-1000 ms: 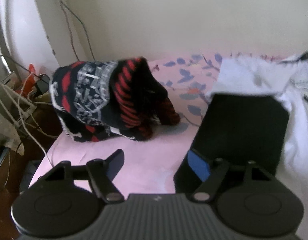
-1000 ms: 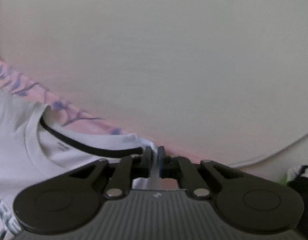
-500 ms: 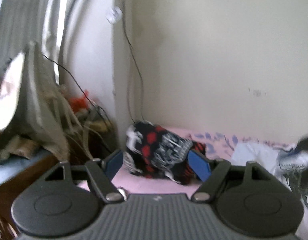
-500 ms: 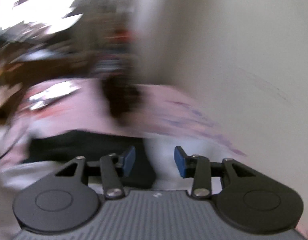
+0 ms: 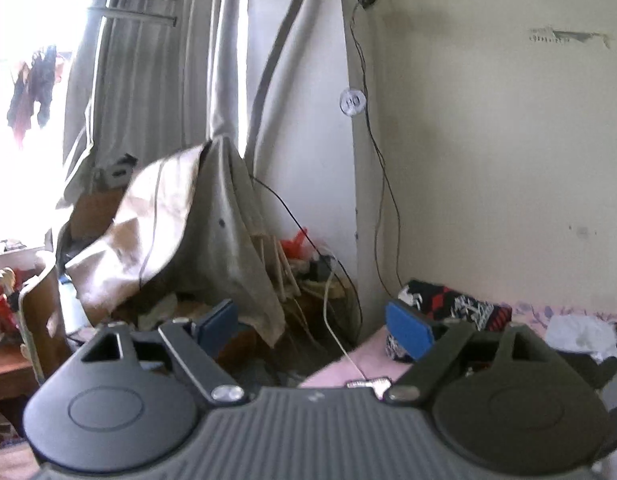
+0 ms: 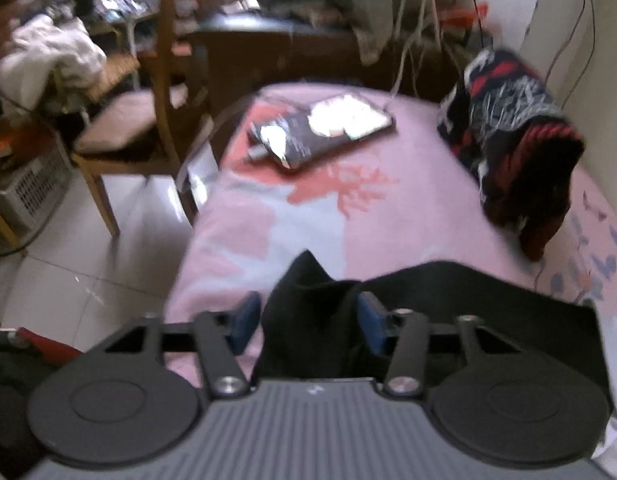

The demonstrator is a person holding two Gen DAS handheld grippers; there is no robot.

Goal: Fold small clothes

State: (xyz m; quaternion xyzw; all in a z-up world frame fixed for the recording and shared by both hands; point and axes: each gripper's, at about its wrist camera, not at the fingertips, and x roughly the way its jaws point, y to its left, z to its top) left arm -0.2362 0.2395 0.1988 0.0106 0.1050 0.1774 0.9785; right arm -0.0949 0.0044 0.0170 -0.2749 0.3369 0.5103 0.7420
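Here the black garment (image 6: 448, 304) lay right at the right hand-held gripper (image 6: 304, 320), a peak of it between the spread jaws.
Its long axis ran crosswise on the pink bed (image 6: 308, 216); the left hand-held gripper (image 5: 312, 324) (also spread, holding nothing) faced the curtain (image 5: 168, 80), farther off.

bed (image 6: 308, 216): my work surface, pink patterned sheet | far edge: dark flat packet (image 6: 324, 130) | far right corner by wall: red-black patterned sweater (image 6: 512, 140), bunched | near edge: black garment (image 6: 468, 300) lying spread
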